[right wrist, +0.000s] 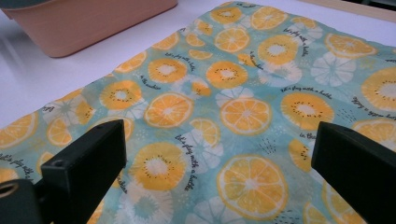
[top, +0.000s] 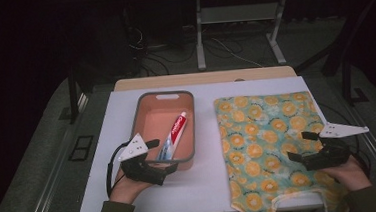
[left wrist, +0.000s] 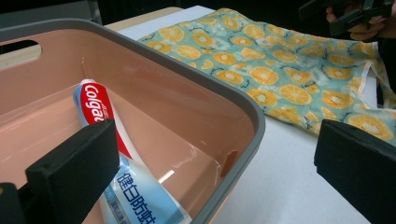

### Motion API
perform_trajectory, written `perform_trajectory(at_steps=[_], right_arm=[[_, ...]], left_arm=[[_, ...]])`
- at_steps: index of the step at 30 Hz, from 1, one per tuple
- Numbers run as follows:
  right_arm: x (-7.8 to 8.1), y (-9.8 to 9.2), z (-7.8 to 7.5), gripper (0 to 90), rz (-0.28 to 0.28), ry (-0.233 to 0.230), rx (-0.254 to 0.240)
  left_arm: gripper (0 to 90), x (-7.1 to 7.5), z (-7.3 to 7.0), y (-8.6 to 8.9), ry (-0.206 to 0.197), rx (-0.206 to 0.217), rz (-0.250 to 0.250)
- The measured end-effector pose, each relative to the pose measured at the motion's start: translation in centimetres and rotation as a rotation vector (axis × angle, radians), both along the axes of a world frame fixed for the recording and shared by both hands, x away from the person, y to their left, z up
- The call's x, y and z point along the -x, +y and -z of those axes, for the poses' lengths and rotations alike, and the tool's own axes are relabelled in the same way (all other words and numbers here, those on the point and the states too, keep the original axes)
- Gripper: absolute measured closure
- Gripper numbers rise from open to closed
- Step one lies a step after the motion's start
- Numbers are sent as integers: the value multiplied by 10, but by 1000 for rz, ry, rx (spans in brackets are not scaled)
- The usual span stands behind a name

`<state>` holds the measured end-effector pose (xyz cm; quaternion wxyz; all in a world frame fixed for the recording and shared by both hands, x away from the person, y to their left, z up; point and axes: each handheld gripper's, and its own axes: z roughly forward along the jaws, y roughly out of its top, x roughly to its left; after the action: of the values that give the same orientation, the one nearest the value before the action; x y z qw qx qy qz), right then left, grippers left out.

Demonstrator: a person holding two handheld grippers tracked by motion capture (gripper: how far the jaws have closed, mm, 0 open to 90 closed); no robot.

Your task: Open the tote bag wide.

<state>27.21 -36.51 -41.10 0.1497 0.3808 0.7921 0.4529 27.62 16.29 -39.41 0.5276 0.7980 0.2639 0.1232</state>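
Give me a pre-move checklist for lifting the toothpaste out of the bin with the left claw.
1. Left claw open: ok, jaws stand wide apart with nothing between the pads.
2. Left claw lined up on the toothpaste tube: not ok, one jaw is over the bin, the other outside its near rim.
3. Tube reachable: ok, it lies slanted in the pink bin, alone there.
4. Right claw out of the way: ok, it is open and low over the orange-print cloth bag, apart from the bin.
5. Bag mouth ready to take the tube: cannot tell, the bag lies flat with its handles toward the person.
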Motion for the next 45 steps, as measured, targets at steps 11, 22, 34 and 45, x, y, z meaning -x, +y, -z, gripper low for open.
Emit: perform_trajectory(at_steps=[11,22,34,45], right_arm=[[-1,3,4,31,-17,9,2],[-1,6,5,31,-30,17,4],[-1,8,6,31,-40,22,11],[-1,9,7,31,-44,28,15]], left_arm=[[0,5,-4,-10,-12,-4,5],[1,16,-2,-63,20,-30,141],[68,26,13,-113,58,-68,270],[177,20,40,-145,112,-115,283]])
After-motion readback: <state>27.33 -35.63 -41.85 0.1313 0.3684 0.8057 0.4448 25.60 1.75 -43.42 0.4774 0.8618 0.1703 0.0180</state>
